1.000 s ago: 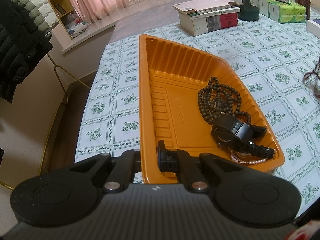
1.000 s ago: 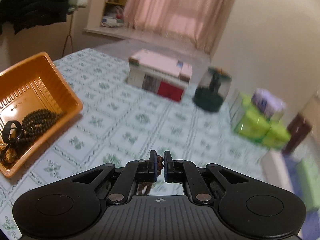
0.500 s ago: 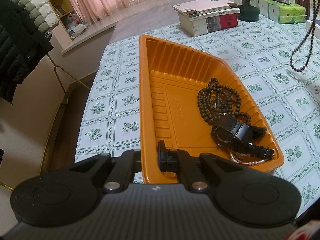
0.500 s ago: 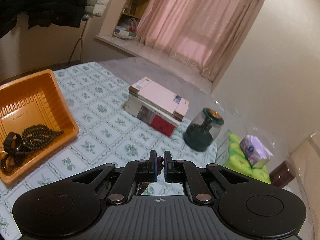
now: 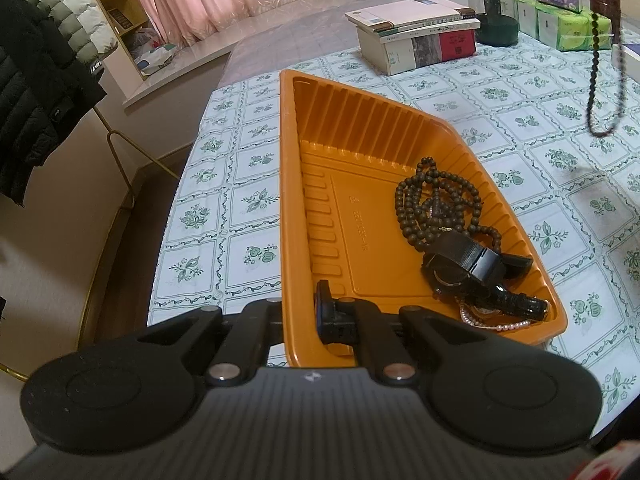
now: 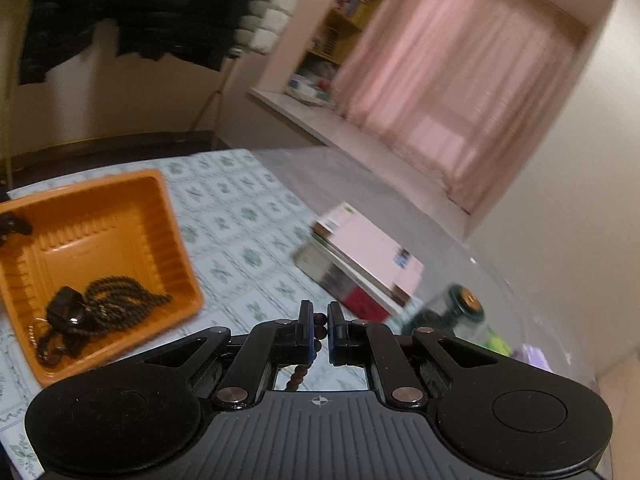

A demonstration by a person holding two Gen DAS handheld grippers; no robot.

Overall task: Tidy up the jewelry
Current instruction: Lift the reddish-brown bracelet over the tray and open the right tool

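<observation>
**A:** Your left gripper (image 5: 298, 312) is clamped on the near wall of the orange tray (image 5: 286, 160), one finger outside, one inside. Why hold it there?

**B:** Likely to pin it. The tray looks light and sits on a smooth tablecloth (image 5: 248, 200); you brace it so a dropped strand can't push it off.

**A:** And your right gripper (image 6: 318, 326)?

**B:** Jaws nearly together, pinching a string of dark beads (image 6: 318, 322) between the pads. In the left view the beads (image 5: 596, 60) hang in a long loop above the cloth, right of the tray and well clear of it. Carried high, I'd judge, so the loop doesn't drag.

**A:** What is already in the tray?

**B:** A coiled bead necklace (image 5: 436, 204), a black watch (image 5: 468, 268) and a thin pearl chain (image 5: 496, 324), bunched in the right near corner.

**A:** So the left half is bare.

**B:** Yes; you have room to lower the loop there, letting it pool before you release.
</observation>
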